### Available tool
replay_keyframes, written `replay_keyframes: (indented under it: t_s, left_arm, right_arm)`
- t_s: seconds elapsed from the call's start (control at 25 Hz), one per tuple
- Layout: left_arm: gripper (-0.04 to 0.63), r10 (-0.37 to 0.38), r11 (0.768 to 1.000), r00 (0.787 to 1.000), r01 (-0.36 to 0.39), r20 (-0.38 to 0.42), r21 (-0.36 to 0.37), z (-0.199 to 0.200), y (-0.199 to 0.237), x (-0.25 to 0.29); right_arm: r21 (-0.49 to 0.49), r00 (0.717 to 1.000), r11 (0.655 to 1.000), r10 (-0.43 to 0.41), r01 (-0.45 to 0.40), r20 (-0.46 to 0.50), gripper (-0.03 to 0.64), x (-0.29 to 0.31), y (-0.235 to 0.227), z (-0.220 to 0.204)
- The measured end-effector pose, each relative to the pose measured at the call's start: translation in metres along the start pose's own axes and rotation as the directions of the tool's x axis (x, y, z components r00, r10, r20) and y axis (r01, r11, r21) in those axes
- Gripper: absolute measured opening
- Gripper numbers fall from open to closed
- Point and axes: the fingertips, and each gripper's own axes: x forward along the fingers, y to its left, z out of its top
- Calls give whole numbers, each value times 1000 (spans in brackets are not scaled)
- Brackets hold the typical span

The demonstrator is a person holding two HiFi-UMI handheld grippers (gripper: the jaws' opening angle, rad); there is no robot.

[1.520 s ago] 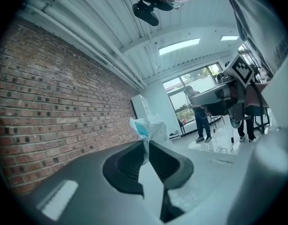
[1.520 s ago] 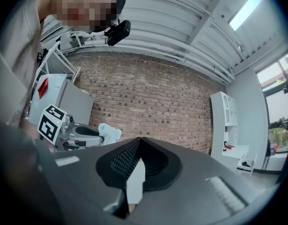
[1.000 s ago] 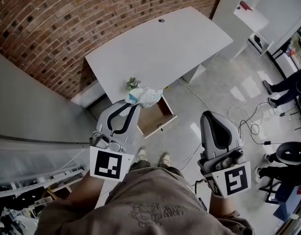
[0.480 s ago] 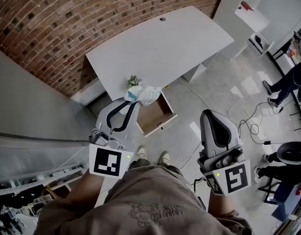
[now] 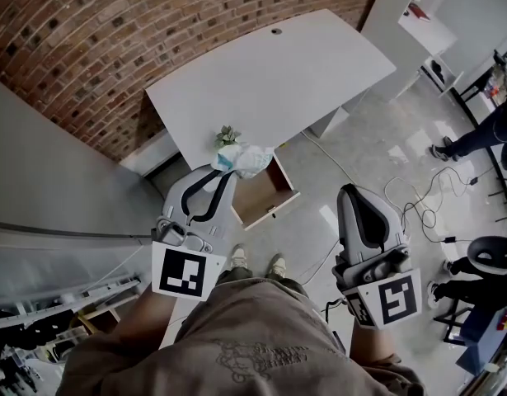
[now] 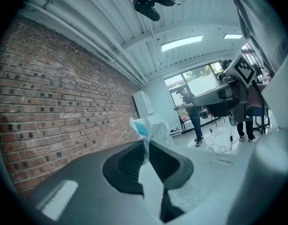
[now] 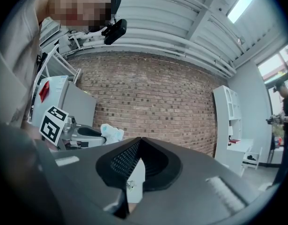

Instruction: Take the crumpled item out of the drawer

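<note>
Only a thin fold of the crumpled item [image 5: 245,160] sits in the left gripper [image 5: 223,172]'s closed jaws above the drawer [image 5: 274,207]; a jolt could drop it. The right gripper [image 7: 140,140]'s jaws meet, empty.

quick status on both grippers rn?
Left gripper: closed, holding the crumpled item.
Right gripper: closed, nothing between its jaws.
</note>
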Motion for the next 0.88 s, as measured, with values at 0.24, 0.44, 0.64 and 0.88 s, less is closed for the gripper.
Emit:
replay_keyframes:
  t_s: [0.24,0.44,0.64,0.88]
  left_arm:
    - [37,-4,1000,1000,4,0,-3,-1,2,2]
    - [37,-11,1000,1000,11,4,-5,-2,2,4]
    - [37,-16,1000,1000,16,7,-8,-1,2,5]
    - [37,-18,1000,1000,18,8,-10,-3,3,7]
  right_arm:
    - [63,999,998,14,-17,40,28,5,4,7]
    - [23,999,999,28,-29,38,28,6,8,6]
    - [3,999,1000,31,-31,27,26,6,9,8]
    - [-16,999,999,38,-38,21,26,9,11,6]
